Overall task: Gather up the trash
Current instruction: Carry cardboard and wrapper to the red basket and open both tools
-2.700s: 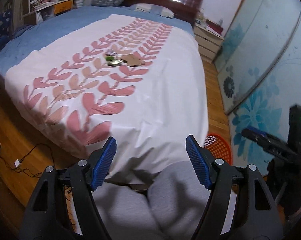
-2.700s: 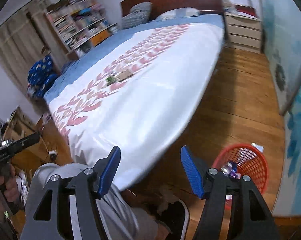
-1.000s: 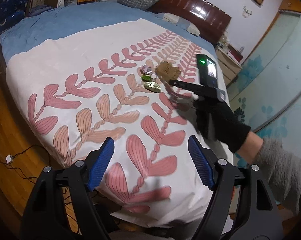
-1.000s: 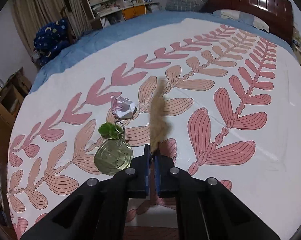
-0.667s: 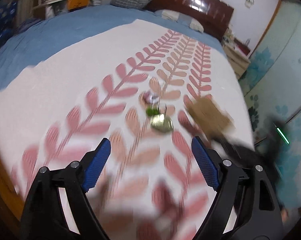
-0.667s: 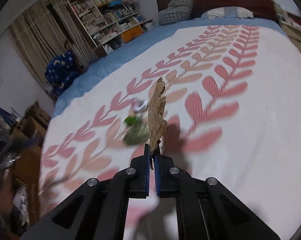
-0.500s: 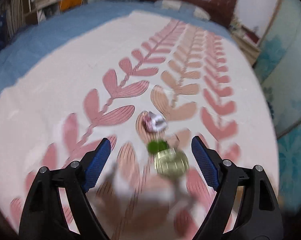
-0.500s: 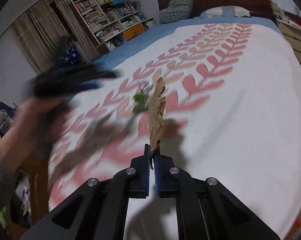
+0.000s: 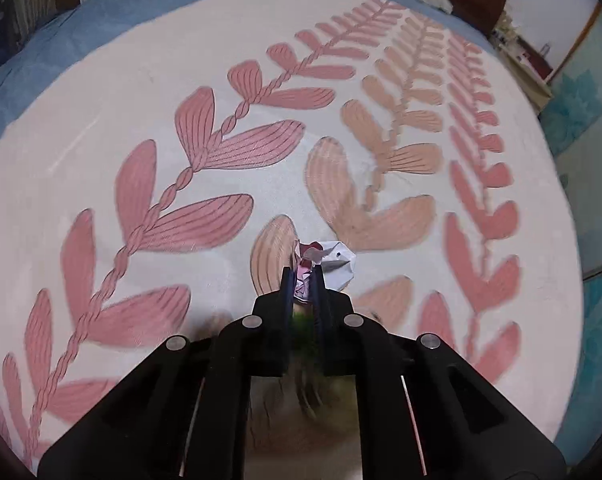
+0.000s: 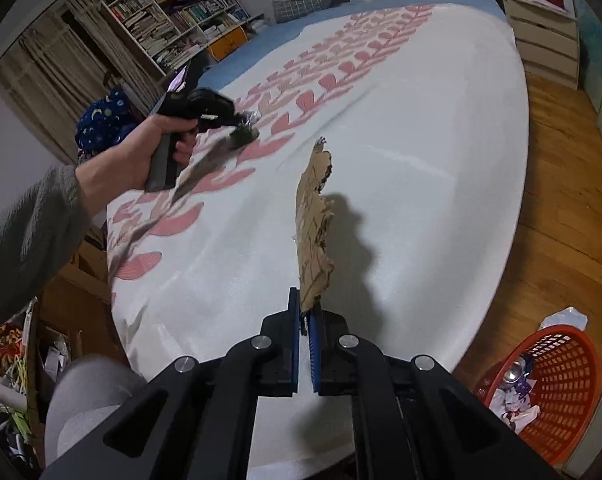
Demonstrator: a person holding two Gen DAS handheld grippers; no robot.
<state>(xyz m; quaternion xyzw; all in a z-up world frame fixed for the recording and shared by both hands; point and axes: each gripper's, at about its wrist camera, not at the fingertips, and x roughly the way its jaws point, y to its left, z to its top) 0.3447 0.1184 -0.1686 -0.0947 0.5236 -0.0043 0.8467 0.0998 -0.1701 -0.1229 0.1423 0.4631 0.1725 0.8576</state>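
On the leaf-print bedspread (image 9: 149, 92), we see the left gripper (image 9: 303, 280) with its jaws just drawn nearly together on a crumpled pink-and-white wrapper (image 9: 329, 262), which lies on the cover near the middle of the bed. Just on our side of the wrapper, a green scrap (image 10: 243, 136) lies on the spread (blurred in the left wrist view, clearer from the right). The right gripper (image 10: 304, 312) is clamped narrow on a torn piece of brown cardboard (image 10: 313, 224), held upright above the white part of the spread, near the foot of the bed. On the wooden floor (image 10: 561, 184) beside the bed stands a red basket (image 10: 561, 392), with trash already in it.
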